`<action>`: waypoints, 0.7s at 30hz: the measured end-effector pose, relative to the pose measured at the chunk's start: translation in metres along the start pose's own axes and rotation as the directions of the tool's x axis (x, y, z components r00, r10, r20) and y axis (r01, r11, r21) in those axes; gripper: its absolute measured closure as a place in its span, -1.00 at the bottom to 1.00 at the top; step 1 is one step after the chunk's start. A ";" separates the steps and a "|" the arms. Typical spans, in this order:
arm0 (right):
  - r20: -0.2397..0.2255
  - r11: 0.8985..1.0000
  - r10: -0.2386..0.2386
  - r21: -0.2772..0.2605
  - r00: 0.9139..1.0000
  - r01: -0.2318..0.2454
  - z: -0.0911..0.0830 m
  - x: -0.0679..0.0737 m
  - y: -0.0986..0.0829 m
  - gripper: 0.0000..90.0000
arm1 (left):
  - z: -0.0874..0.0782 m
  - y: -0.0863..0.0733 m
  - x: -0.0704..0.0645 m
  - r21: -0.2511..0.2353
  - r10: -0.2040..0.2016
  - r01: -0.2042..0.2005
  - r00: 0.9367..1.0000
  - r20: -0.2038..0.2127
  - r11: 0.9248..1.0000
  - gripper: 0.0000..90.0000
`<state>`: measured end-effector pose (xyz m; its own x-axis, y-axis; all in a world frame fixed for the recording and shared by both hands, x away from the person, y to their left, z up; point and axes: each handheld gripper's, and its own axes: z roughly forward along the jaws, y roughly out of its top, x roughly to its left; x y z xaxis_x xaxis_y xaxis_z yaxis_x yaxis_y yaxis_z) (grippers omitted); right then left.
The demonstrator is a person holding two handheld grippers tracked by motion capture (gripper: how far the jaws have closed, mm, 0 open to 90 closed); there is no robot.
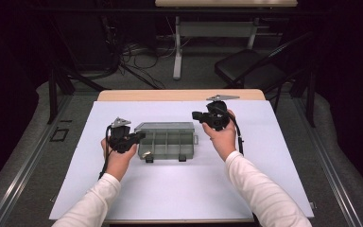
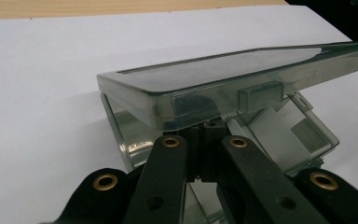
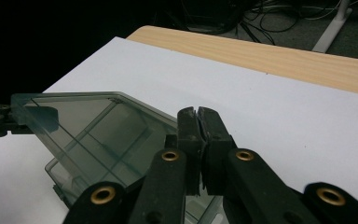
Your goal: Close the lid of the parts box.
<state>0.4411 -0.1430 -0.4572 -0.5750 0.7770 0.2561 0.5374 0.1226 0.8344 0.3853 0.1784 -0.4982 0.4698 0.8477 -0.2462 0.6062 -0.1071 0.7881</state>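
Item: clear compartment box [image 1: 166, 140], centre of the high view, resting on the white sheet [image 1: 179, 189] over the counter [image 1: 179, 94]; dividers visible inside.
Lid: transparent lid [image 2: 223, 81] raised and tilted, hinged up at the far side; two dark latches [image 1: 182, 157] hanging free at the near edge.
Left gripper: left gripper [image 1: 131, 139] at the box's left end, centre-left of the high view; jaws drawn together, apparently pinching the lid's corner edge from beneath, though the contact itself is partly hidden under the lid.
Reason for hold: judged as propping the lid at an angle so the compartments stay reachable.
Right gripper: right gripper [image 1: 199, 115] raised, upper right of the box, near its far right corner; jaws pressed together on nothing.
Relation: box lies below and left of the right gripper, apart from it; box's left end touching the left gripper.
Reason for right position: judged held clear, ready to assist with lid.
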 end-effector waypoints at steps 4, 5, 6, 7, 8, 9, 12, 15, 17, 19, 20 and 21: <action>-0.002 1.000 -0.006 0.005 1.000 0.006 -0.002 0.001 -0.004 0.96 | 0.001 -0.011 0.000 -0.009 -0.005 0.005 1.000 0.010 1.000 1.00; -0.004 1.000 -0.012 0.005 1.000 0.012 -0.003 0.001 -0.005 0.96 | 0.001 -0.014 0.000 -0.013 -0.009 0.009 1.000 0.014 1.000 1.00; -0.004 1.000 -0.013 0.007 1.000 0.013 -0.003 0.001 -0.006 0.96 | 0.001 -0.017 0.000 -0.011 -0.008 0.008 1.000 0.014 1.000 1.00; -0.004 1.000 -0.013 0.010 1.000 0.013 -0.003 0.002 -0.008 0.96 | 0.001 -0.019 0.000 -0.012 -0.011 0.011 1.000 0.019 1.000 1.00; -0.004 1.000 -0.017 0.014 1.000 0.017 -0.003 0.002 -0.009 0.96 | 0.001 -0.021 0.000 -0.011 -0.015 0.015 1.000 0.022 1.000 1.00; -0.004 1.000 -0.017 0.017 1.000 0.017 -0.003 0.002 -0.010 0.96 | 0.001 -0.023 0.000 -0.015 -0.016 0.017 1.000 0.022 1.000 1.00; -0.006 0.999 -0.027 0.022 1.000 0.027 -0.003 0.003 -0.012 0.96 | 0.001 -0.029 0.001 -0.009 -0.014 0.014 1.000 0.025 1.000 1.00; -0.009 0.999 -0.033 0.024 0.999 0.033 -0.003 0.005 -0.014 0.96 | 0.000 -0.033 0.002 -0.012 -0.014 0.014 1.000 0.025 1.000 1.00; -0.017 0.999 -0.035 0.022 0.999 0.035 -0.003 0.006 -0.016 0.96 | -0.002 -0.036 0.002 -0.011 -0.016 0.016 1.000 0.026 1.000 1.00; -0.023 0.999 -0.034 0.026 0.999 0.034 -0.002 0.008 -0.019 0.96 | -0.002 -0.039 0.002 -0.011 -0.011 0.011 1.000 0.025 1.000 1.00; -0.025 0.999 -0.034 0.030 0.999 0.035 -0.002 0.010 -0.021 0.96 | -0.003 -0.040 0.002 -0.007 -0.011 0.011 1.000 0.025 1.000 1.00; -0.029 0.999 -0.039 0.029 0.999 0.040 -0.001 0.010 -0.022 0.96 | -0.003 -0.041 0.002 -0.009 -0.012 0.012 1.000 0.028 1.000 1.00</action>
<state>0.4224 -0.1385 -0.4725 -0.6130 0.7536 0.2371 0.5316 0.1715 0.8294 0.3593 0.1858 -0.5294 0.4805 0.8340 -0.2713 0.6063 -0.0923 0.7899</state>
